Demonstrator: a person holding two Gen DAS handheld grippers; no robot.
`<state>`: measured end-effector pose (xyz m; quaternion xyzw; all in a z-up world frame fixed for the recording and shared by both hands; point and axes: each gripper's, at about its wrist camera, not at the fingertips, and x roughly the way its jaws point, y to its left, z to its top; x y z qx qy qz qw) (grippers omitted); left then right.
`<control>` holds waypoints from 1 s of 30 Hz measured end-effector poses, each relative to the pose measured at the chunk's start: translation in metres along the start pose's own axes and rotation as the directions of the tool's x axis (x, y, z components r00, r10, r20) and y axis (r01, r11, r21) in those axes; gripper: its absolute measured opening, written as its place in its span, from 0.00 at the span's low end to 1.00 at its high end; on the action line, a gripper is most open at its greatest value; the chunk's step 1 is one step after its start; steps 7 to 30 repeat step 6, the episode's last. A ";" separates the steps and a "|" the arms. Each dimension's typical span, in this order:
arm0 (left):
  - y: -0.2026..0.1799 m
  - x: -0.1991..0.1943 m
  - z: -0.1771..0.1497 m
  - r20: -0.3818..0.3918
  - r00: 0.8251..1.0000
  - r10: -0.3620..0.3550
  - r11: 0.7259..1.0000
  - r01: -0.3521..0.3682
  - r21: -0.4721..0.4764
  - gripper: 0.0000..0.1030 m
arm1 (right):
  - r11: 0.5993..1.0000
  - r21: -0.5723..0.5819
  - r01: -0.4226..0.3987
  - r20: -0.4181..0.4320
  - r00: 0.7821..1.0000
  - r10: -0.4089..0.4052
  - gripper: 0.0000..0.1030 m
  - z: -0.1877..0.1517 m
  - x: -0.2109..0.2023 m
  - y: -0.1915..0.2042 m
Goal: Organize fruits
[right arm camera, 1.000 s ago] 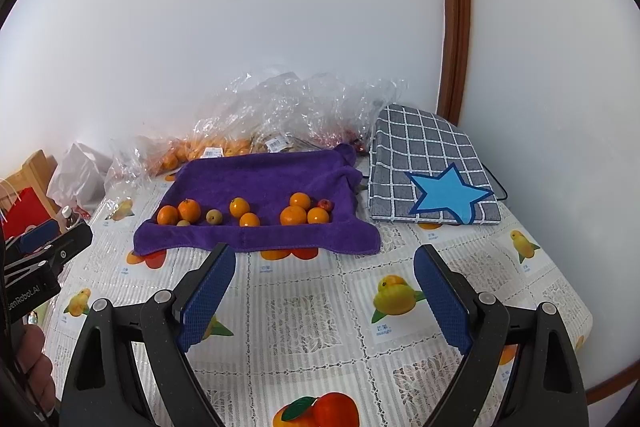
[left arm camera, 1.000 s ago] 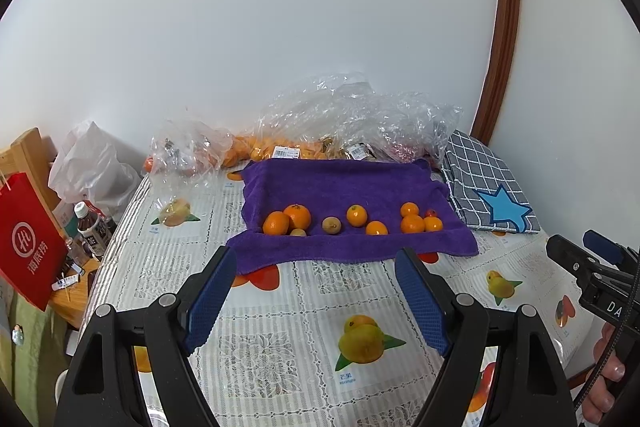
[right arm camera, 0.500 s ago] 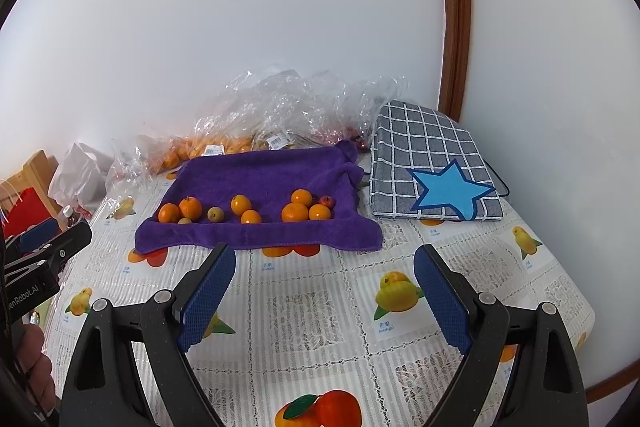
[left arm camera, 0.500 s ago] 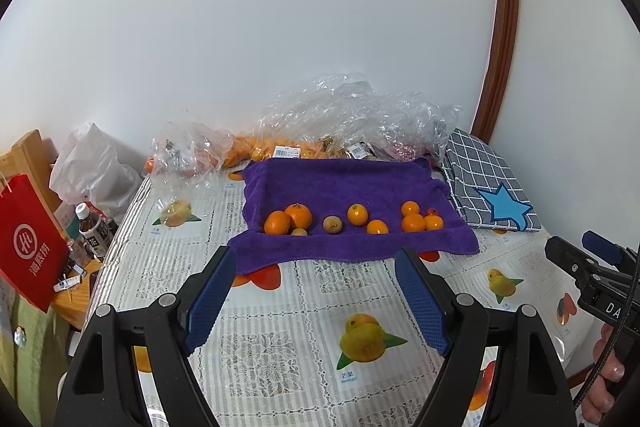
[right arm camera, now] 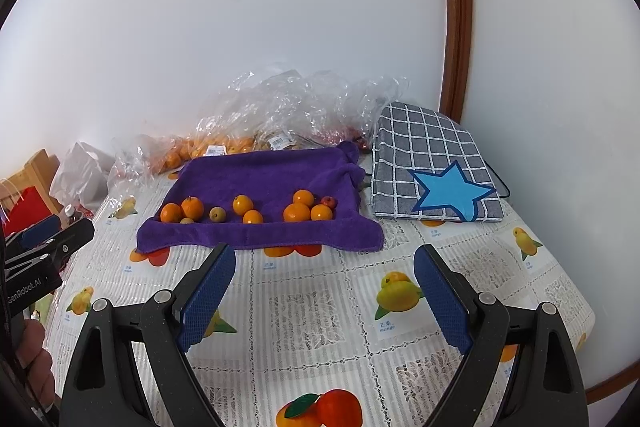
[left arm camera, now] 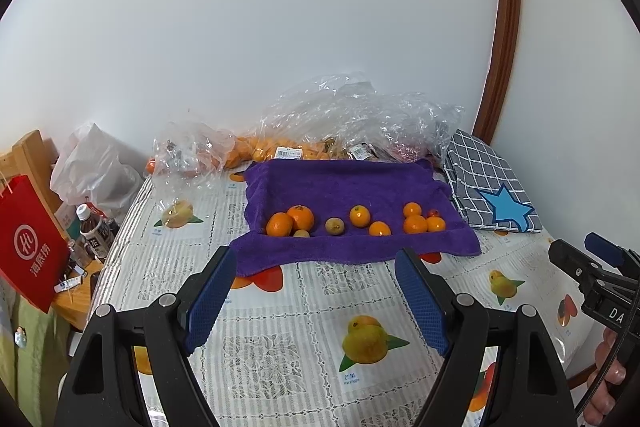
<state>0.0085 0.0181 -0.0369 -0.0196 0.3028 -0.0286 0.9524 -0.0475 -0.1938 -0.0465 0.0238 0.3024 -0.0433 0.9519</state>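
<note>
A purple towel (left arm camera: 340,187) (right arm camera: 264,175) lies on the table with several fruits in a row near its front edge. Two oranges (left arm camera: 280,224) sit at the left with a small brownish fruit (left arm camera: 334,225) beside them. Two more oranges (left arm camera: 359,215) lie in the middle, and a cluster of oranges (left arm camera: 416,223) with a small red fruit (left arm camera: 434,213) lies at the right. The same row shows in the right wrist view (right arm camera: 297,212). My left gripper (left arm camera: 316,297) is open and empty, short of the towel's front edge. My right gripper (right arm camera: 324,293) is open and empty, also short of the towel.
Clear plastic bags with more oranges (left arm camera: 280,147) lie behind the towel by the wall. A grey checked pouch with a blue star (right arm camera: 436,171) lies right of the towel. A red paper bag (left arm camera: 28,243), a bottle (left arm camera: 90,227) and a white bag stand left of the table.
Both grippers have drifted very slightly; the view barely shifts. Both stay open and empty. The fruits have not moved.
</note>
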 end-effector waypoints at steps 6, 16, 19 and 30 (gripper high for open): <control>0.001 0.000 0.004 0.009 1.000 0.003 1.000 -0.003 0.005 0.78 | 1.000 0.001 -0.002 0.001 1.000 0.002 0.87 0.001 -0.001 0.002; 0.001 0.000 0.004 0.009 1.000 0.003 1.000 -0.003 0.005 0.78 | 1.000 0.001 -0.002 0.001 1.000 0.002 0.87 0.001 -0.001 0.002; 0.001 0.000 0.004 0.009 1.000 0.003 1.000 -0.003 0.005 0.78 | 1.000 0.001 -0.002 0.001 1.000 0.002 0.87 0.001 -0.001 0.002; 0.001 0.000 0.004 0.009 1.000 0.003 1.000 -0.003 0.005 0.78 | 1.000 0.001 -0.002 0.001 1.000 0.002 0.87 0.001 -0.001 0.002</control>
